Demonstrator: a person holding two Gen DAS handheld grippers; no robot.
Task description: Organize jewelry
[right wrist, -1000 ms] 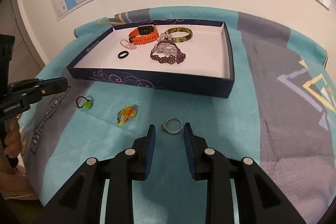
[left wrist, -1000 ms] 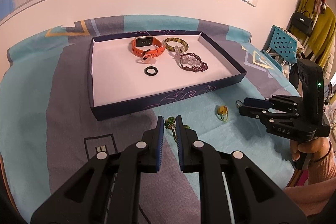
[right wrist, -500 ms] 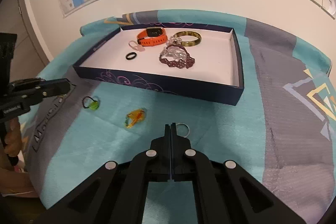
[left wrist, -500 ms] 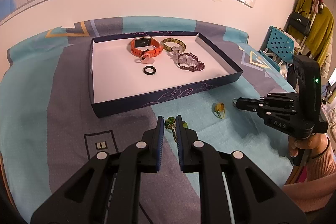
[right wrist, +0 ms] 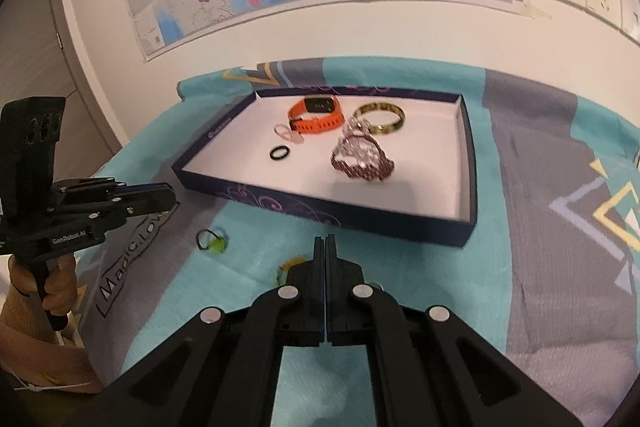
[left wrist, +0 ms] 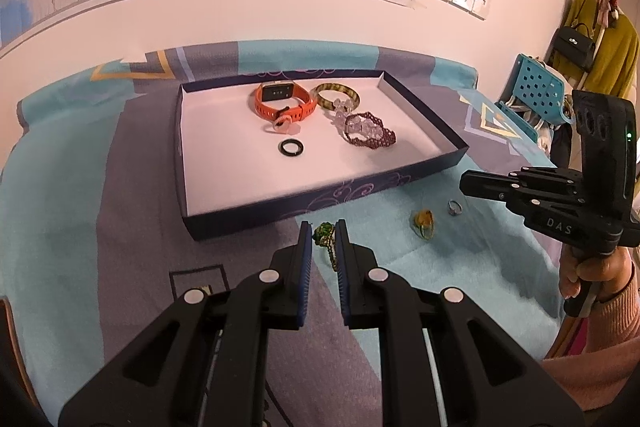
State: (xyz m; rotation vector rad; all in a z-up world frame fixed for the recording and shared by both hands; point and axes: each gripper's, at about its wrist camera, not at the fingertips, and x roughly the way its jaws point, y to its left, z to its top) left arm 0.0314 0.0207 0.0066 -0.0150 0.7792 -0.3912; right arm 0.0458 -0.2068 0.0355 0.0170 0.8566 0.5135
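Two grippers hover over the patterned cloth (left wrist: 80, 207), neither holding anything. The right gripper (right wrist: 324, 241) has its fingers pressed flat together with nothing visible between them. A small silver ring (left wrist: 455, 207) lies on the cloth just under and behind those fingertips, and an amber-yellow trinket (left wrist: 423, 223) lies just to their left.

The left gripper (left wrist: 323, 227) has its blue pads drawn in to a narrow slit. In its own view a green beaded ring (left wrist: 323, 231) shows through that slit, but the right wrist view shows this ring lying on the cloth below the fingertips, apart from them.

Beyond both sets of fingers sits the dark blue box tray (left wrist: 320, 203). On its white floor, nearest the fingers, lies a black ring (left wrist: 291, 148). Past it are a pink ring (left wrist: 282, 123) touching an orange smartwatch (left wrist: 282, 103), a purple beaded bracelet (left wrist: 370, 135), and a green-gold bangle (left wrist: 336, 95) by the far wall.
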